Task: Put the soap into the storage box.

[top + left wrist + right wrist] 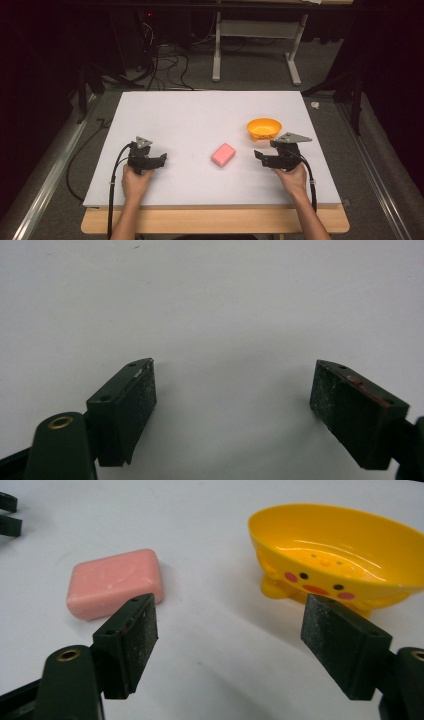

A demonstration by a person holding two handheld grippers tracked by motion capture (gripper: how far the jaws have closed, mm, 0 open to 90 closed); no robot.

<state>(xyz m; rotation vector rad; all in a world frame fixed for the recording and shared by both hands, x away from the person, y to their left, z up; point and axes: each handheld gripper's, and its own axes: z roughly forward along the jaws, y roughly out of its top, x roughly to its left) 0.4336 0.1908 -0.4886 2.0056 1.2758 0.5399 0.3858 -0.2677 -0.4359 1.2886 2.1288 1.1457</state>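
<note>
A pink bar of soap [223, 154] [115, 582] lies flat on the white board [200, 110] near its middle. To its right and a little farther back stands a yellow soap dish [263, 128] [340, 545] with a face painted on its side; it holds nothing. My right gripper [257, 156] [230, 620] rests low on the board right of the soap, pointing left, jaws open with bare board between them. My left gripper [162, 159] [232, 385] sits on the board at the left, pointing right, jaws wide open over bare board.
The white board lies on a wooden table whose front edge [215, 222] shows below it. Behind the table are floor cables [165, 60] and a white frame's legs [216, 45]. A small white object [315, 105] lies just off the board's right rear corner.
</note>
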